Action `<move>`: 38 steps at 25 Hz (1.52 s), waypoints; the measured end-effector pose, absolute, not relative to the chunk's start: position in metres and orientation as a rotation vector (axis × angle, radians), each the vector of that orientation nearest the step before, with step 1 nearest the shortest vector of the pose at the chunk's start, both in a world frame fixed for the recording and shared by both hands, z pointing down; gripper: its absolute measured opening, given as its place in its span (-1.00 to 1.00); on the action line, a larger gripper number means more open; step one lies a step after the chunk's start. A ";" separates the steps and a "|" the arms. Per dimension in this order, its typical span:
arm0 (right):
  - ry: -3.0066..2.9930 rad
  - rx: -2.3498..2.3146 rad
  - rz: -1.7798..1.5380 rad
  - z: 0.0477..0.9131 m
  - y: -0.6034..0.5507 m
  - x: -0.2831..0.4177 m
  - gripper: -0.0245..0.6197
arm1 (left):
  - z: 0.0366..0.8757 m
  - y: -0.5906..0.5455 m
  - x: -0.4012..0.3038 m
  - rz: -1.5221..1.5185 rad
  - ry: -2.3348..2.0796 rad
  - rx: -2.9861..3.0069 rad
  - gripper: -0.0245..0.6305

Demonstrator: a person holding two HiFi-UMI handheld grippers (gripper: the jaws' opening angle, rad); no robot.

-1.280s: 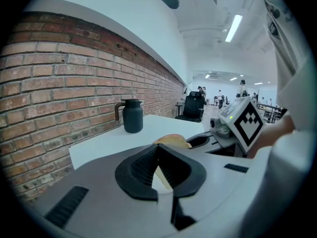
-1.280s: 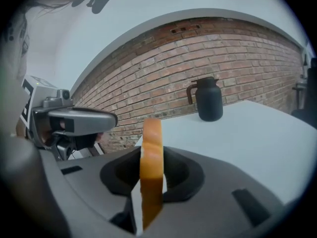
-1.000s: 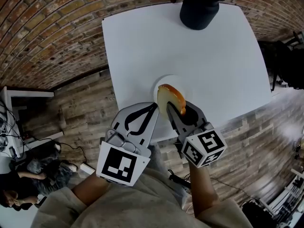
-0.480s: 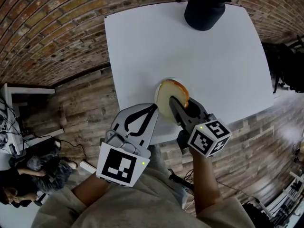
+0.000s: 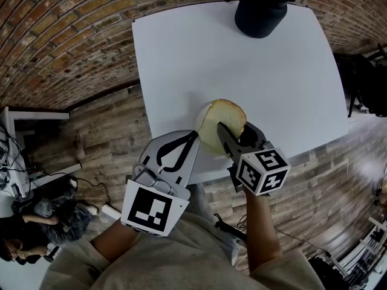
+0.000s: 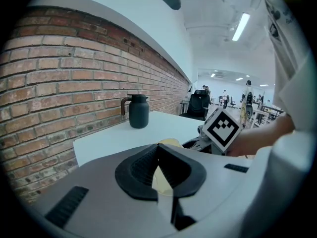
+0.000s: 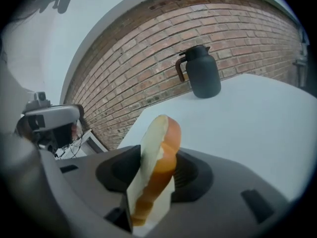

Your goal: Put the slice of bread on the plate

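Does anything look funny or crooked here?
Yes, the slice of bread. It stands on its edge, leaning, between the jaws of the right tool just as they are opening, instead of lying flat on the plate. Nothing looks spilled or broken, and the dark jug stands upright.

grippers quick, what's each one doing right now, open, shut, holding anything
left gripper: shut, holding nothing.
right gripper: jaws opening, with the slice of bread standing between them.
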State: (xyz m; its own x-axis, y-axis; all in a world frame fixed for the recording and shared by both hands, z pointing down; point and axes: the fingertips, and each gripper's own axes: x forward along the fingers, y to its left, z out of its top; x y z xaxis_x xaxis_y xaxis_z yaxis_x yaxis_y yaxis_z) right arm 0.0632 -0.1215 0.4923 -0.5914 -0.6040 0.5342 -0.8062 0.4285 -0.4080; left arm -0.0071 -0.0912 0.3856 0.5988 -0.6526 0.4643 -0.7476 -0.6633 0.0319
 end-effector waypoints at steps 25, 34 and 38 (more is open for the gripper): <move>-2.148 1.383 0.820 0.517 -0.130 0.083 0.01 | 0.402 -0.087 -0.012 0.648 -1.107 2.558 -0.90; -2.135 1.437 0.831 0.520 -0.132 0.092 0.14 | 0.416 -0.089 -0.005 0.661 -1.061 2.540 -0.90; -2.125 1.466 0.806 0.517 -0.135 0.095 0.14 | 0.420 -0.090 -0.004 0.667 -1.047 2.532 -0.90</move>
State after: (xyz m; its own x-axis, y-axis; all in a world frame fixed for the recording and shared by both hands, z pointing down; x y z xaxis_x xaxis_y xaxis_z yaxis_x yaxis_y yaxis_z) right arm 0.0955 -0.1350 0.5167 -0.3461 -0.6855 0.6405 -0.9379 0.2706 -0.2171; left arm -0.0038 -0.0905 0.4198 0.6226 -0.5747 0.5312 -0.7244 -0.6801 0.1132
